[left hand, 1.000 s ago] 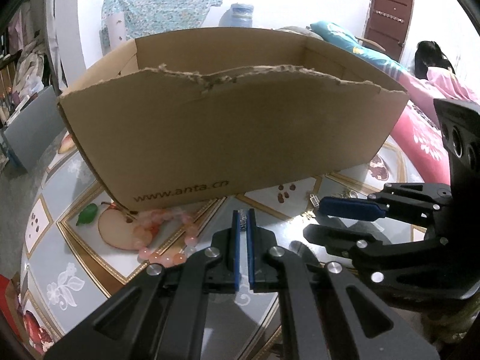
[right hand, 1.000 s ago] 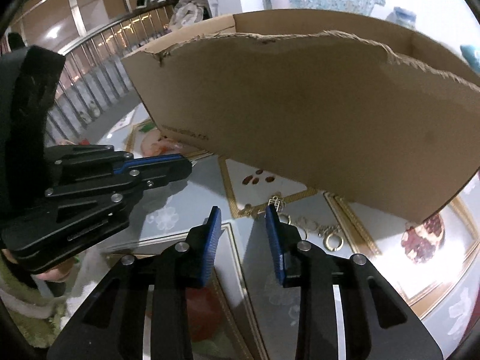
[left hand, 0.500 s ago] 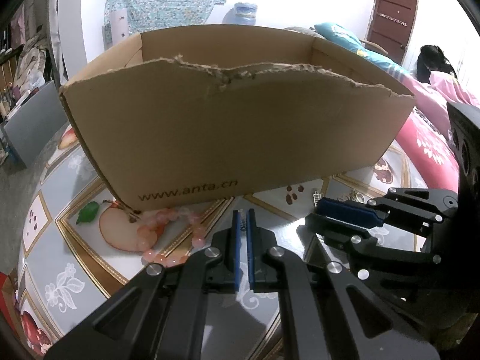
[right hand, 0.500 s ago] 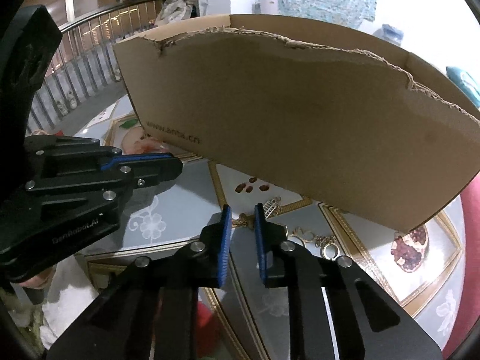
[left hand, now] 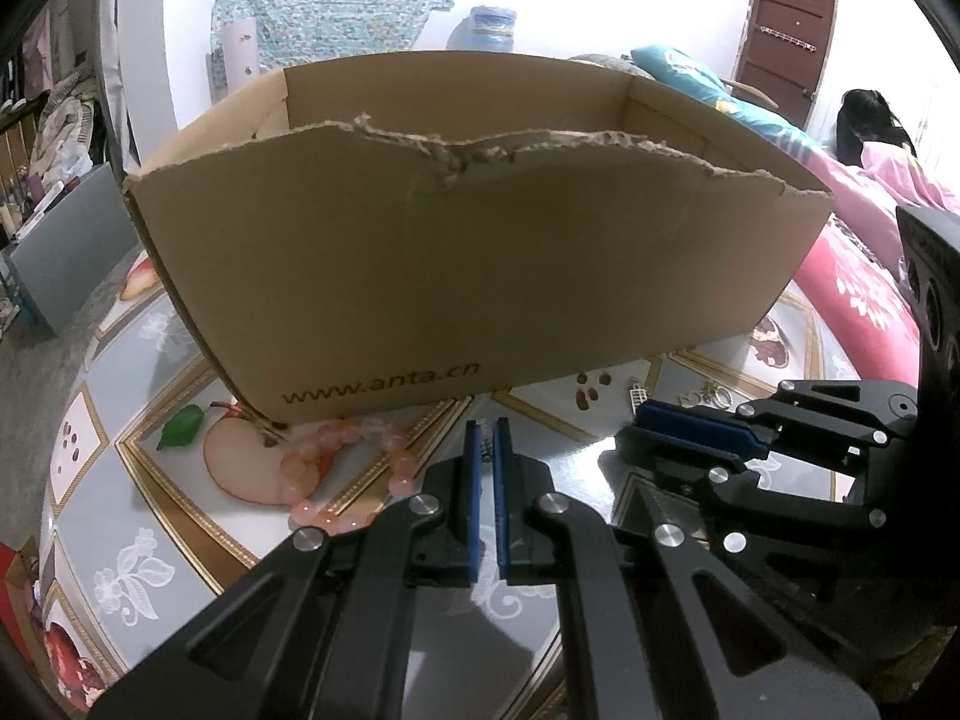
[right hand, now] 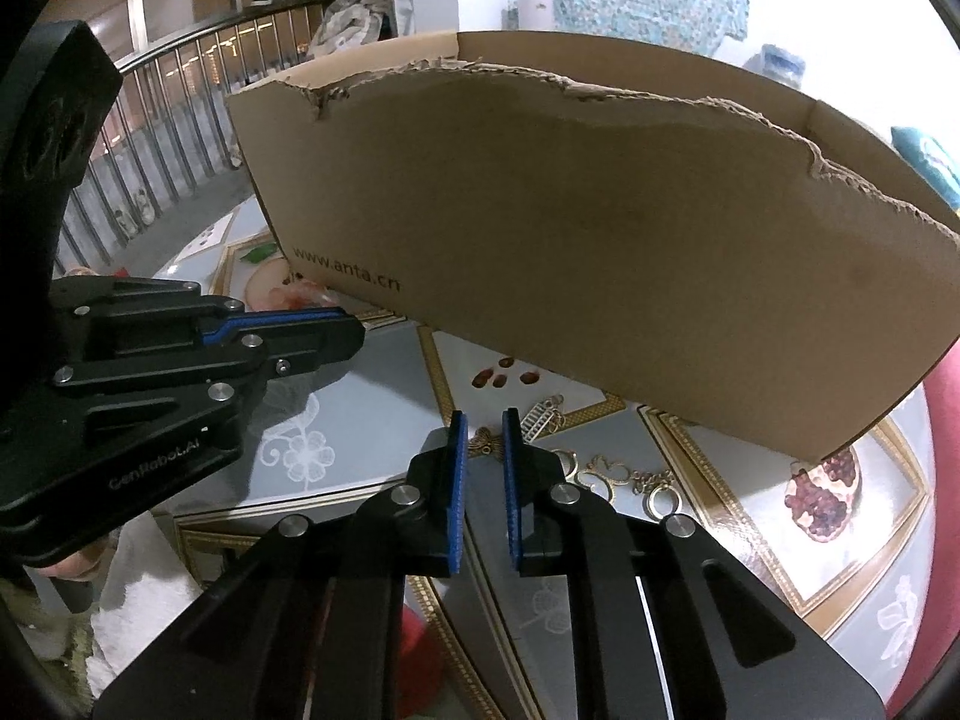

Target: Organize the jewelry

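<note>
Right wrist view: right gripper (right hand: 483, 429) jaws are closing, a gold trinket (right hand: 485, 443) between them on the table (right hand: 372, 396), before the cardboard box (right hand: 600, 228). Left gripper (left hand: 486, 438) is clamped on a small chain piece.

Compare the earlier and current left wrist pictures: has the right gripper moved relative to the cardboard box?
Yes. The right gripper has slid left, further under the cardboard box front, its closing fingers over the gold jewelry.
</note>
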Tool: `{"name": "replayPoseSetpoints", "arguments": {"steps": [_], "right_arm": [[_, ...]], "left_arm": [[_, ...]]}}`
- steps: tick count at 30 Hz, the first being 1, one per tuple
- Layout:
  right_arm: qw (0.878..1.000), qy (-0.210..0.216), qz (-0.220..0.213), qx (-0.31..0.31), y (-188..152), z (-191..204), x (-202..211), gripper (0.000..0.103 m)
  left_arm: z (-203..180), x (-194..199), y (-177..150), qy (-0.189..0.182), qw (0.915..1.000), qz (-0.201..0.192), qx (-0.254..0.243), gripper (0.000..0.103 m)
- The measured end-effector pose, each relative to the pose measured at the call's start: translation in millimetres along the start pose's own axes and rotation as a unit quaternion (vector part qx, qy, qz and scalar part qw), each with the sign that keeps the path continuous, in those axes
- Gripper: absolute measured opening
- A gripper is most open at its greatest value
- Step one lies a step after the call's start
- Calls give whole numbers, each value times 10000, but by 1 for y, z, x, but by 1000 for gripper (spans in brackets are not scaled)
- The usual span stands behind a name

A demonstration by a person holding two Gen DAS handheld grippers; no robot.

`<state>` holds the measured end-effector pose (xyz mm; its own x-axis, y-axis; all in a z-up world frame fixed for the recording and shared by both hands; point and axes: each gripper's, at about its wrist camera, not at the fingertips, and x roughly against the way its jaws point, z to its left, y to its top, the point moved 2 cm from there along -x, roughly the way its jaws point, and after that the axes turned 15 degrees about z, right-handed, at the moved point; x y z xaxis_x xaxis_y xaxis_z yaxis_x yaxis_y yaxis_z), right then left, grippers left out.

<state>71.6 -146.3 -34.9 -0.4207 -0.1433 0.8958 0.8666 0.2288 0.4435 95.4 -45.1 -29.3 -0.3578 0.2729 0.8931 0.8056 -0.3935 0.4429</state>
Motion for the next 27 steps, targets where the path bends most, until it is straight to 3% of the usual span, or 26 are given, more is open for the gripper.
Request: {"name": "replayPoseSetpoints", "arguments": {"steps": [14,27], "right_arm": [[9992,52,-400,14,-5,1,32,9],[9901,13,-1401,18,3,-6,104,9]], "left_arm": [[-5,23,-2,44,9997,-236,-63,3],[-28,92,12,-169,9949,-933,-350,3]]}}
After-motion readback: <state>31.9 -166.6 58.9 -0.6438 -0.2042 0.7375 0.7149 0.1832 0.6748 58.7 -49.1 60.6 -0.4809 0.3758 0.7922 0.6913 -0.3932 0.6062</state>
